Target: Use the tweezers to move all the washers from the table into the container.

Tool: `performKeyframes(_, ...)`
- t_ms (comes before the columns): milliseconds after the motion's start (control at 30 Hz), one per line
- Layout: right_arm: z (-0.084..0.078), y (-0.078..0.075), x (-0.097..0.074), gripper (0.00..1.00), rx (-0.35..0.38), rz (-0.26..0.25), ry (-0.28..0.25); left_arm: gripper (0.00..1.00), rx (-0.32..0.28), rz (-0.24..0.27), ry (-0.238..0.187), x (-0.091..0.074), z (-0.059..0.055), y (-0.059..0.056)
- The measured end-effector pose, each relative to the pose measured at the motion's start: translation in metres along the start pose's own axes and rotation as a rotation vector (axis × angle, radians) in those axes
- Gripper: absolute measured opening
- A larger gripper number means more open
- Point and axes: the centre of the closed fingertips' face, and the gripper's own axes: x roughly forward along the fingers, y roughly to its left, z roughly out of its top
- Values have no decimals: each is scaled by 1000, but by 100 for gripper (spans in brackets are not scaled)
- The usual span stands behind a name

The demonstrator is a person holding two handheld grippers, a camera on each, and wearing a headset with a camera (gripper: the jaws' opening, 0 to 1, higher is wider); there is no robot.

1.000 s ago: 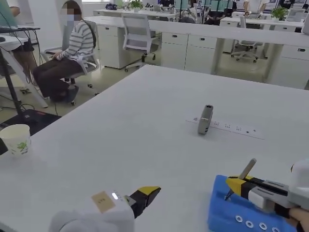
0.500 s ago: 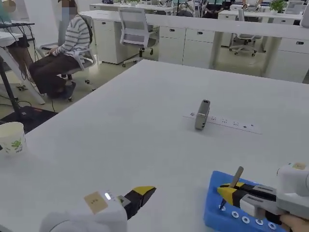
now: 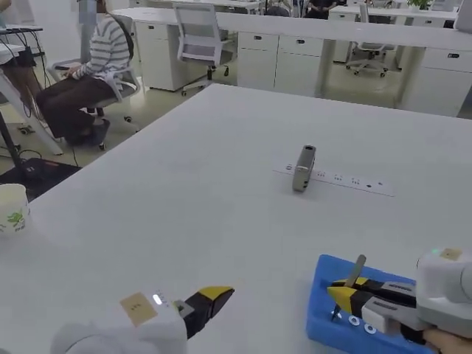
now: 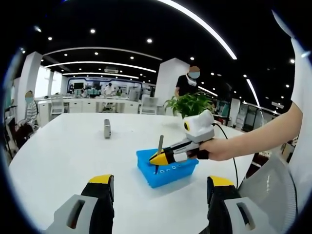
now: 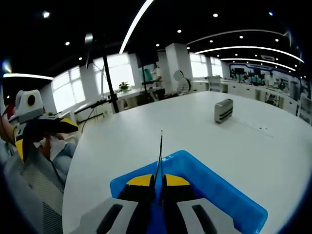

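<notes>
Head view: the blue container (image 3: 322, 326) sits at the near right of the white worktop (image 3: 184, 192). A row of washers (image 3: 355, 321) lies inside it. The right tongs (image 3: 337, 293) are clenched on the tweezers (image 3: 357, 269), whose points dip into the container just beside that row. The left tongs (image 3: 221, 295) hover over bare worktop, well apart from the container. No loose washers are visible on the worktop here — just a grey device (image 3: 303, 167), a power strip (image 3: 346, 179) and a paper cup (image 3: 11, 210) at the far left.

Left gripper view: the left tongs are spread wide and hold nothing. Ahead, the tweezers stand near upright with their tips down in the container, next to several washers in a line.

Right gripper view: the jaws are pressed together around the tweezers, whose thin shaft rises between them, with the container below. Can't tell whether a washer is pinched in the tweezer tips.

Judgement: the task looks near its end — washers are in the container and none shows on the worktop. Possibly one last drop is left.
</notes>
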Motion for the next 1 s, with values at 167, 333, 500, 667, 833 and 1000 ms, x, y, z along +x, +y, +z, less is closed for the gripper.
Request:
performKeyframes(167, 4, 3, -1, 4, 18, -10, -29, 79, -4, -22, 11, 1, -2, -4)
performKeyframes(333, 18, 7, -11, 4, -10, -22, -72, 81, -22, -87, -2, 2, 1, -17)
performKeyframes(500, 37, 9, -28, 4, -9, -43, -148, 80, -9, -103, 13, 4, -2, -21)
performKeyframes(667, 46, 17, -45, 4, -9, -54, -193, 78, 9, -103, 29, 4, -4, -21)
performKeyframes(833, 49, 31, -65, 4, 1, -64, -237, 76, -2, -118, 17, 2, -1, -23)
performKeyframes(1000, 48, 43, -79, 4, 10, -51, -254, 73, -20, -163, 35, 1, -4, -29)
